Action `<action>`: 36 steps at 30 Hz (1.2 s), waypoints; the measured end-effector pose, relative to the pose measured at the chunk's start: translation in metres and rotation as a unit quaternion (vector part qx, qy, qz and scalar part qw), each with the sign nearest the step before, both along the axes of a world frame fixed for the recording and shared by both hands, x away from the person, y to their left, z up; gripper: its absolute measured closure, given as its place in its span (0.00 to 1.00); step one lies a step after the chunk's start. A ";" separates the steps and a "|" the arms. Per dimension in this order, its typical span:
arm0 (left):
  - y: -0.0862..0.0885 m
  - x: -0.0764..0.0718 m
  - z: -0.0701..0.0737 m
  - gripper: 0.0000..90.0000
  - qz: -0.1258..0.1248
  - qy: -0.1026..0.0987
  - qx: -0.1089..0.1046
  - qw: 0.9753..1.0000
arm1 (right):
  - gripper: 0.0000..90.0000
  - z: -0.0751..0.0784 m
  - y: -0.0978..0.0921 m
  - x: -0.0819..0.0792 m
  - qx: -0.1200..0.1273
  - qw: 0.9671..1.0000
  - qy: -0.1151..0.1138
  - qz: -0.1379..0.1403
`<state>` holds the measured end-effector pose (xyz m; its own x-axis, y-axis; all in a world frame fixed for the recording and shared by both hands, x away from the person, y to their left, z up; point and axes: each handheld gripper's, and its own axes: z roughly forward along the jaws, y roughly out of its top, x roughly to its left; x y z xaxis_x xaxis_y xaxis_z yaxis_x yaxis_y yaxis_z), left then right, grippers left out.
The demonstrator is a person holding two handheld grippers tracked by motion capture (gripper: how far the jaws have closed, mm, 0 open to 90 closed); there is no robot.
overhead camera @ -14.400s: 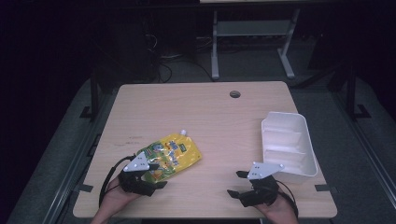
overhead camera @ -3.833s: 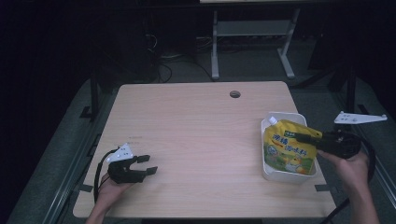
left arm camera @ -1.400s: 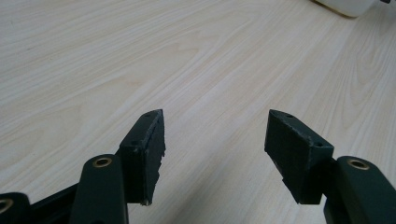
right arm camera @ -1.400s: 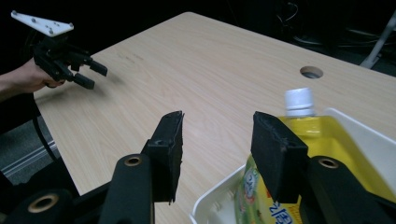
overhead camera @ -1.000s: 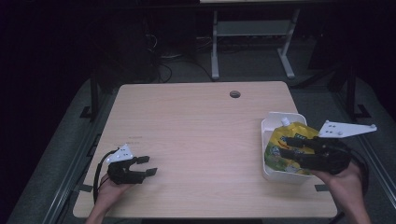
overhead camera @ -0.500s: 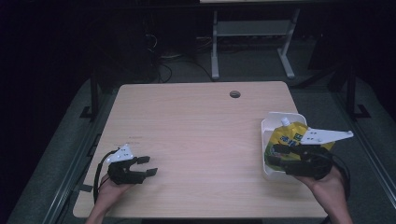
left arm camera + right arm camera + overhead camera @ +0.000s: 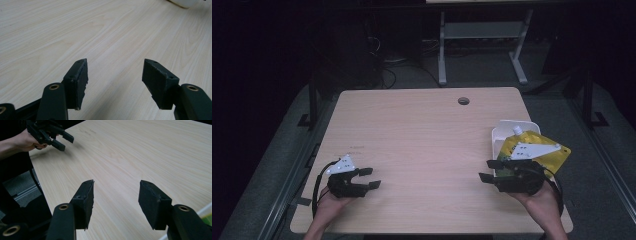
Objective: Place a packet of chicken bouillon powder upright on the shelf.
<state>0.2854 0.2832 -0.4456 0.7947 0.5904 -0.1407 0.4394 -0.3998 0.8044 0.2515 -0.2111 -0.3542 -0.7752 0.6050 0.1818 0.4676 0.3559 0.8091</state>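
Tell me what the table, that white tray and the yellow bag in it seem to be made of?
Table: likely laminate or wood, pale with printed-looking grain and a matte sheen. White tray: probably thin moulded plastic, smooth with rounded walls. Yellow bag: seemingly flexible plastic film, glossy and printed, with a white spout on top.

Pale matt wood-grain table (image 7: 422, 135), glossy yellow pouch (image 7: 557, 152), white plastic tray (image 7: 502, 132).
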 end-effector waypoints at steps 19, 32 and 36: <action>-0.001 -0.001 0.001 0.40 -0.005 0.002 -0.001 1.000 | 0.46 -0.015 0.042 0.013 0.004 1.000 0.001 0.030; -0.004 -0.001 0.000 0.38 -0.012 0.007 0.000 1.000 | 0.45 -0.026 0.067 0.022 -0.002 0.999 0.009 0.050; -0.005 0.000 0.000 0.37 -0.014 0.007 0.000 1.000 | 0.44 -0.030 0.073 0.024 -0.004 0.999 0.010 0.051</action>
